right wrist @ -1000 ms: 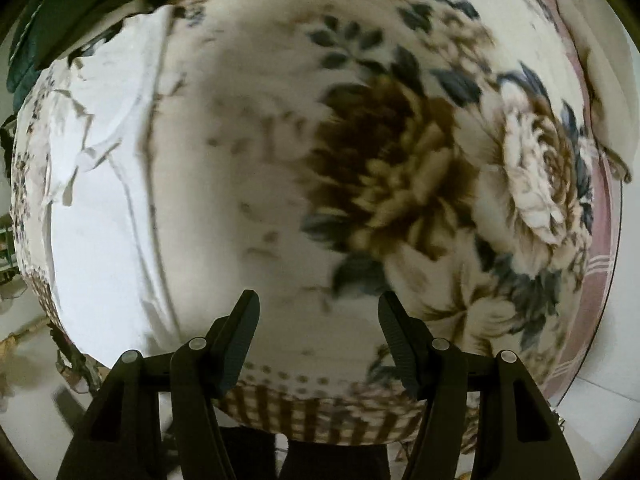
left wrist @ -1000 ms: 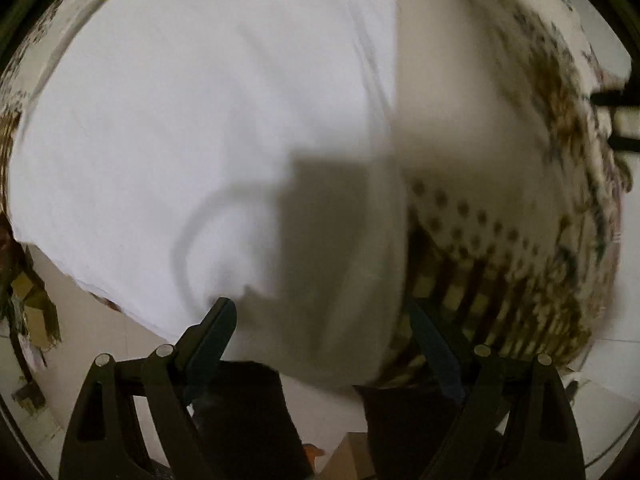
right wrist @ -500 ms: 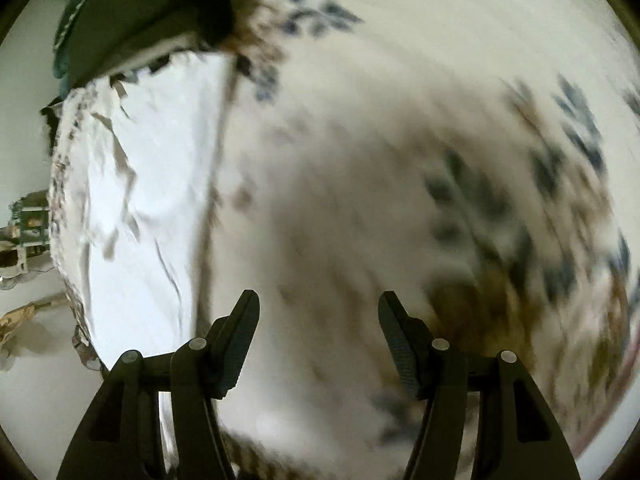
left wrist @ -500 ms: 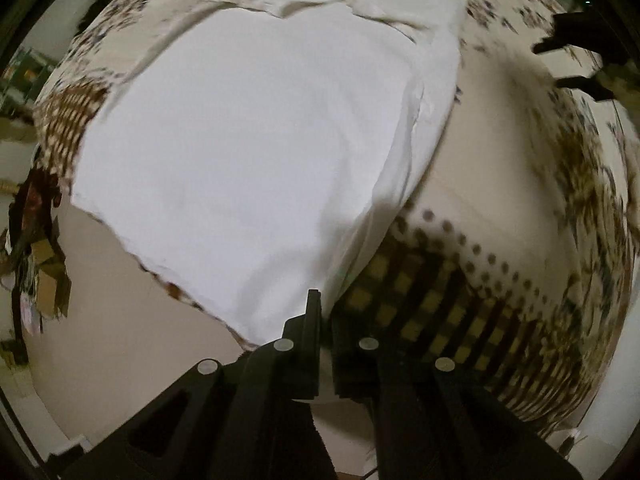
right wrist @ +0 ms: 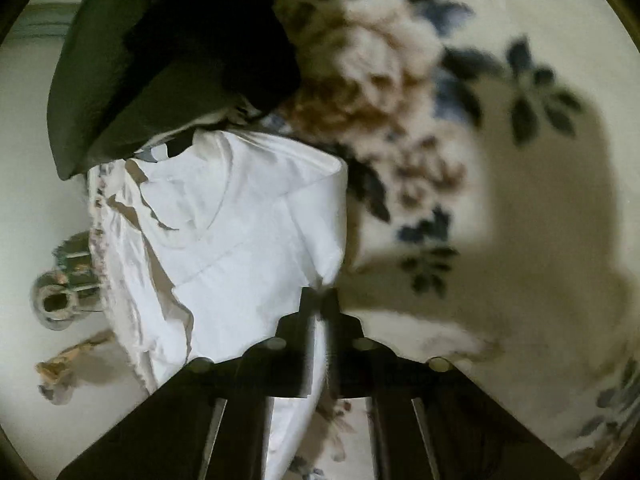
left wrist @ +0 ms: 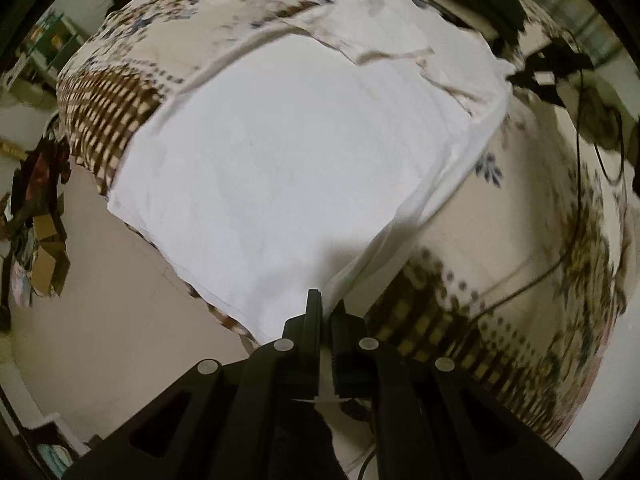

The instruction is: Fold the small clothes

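A white garment (left wrist: 296, 160) lies spread on a floral blanket (left wrist: 520, 240) over a bed. My left gripper (left wrist: 326, 306) is shut on the garment's near corner at the bed's edge, and the cloth rises in a ridge from the jaws. In the right wrist view the same white garment (right wrist: 248, 240) lies creased, with a folded edge on its right side. My right gripper (right wrist: 320, 300) is shut on that edge, and white cloth runs down between the fingers.
A dark green and black cloth (right wrist: 160, 60) lies at the far end of the bed. The beige floor (left wrist: 100, 300) is to the left, with boxes and clutter (left wrist: 40, 240). A black cable (left wrist: 580, 200) crosses the blanket on the right. Metal objects (right wrist: 60, 292) stand on the floor.
Both grippers were open a second ago. The left closed on the garment's corner half a second ago and lifted it. The right swung left to the garment's edge and closed on it.
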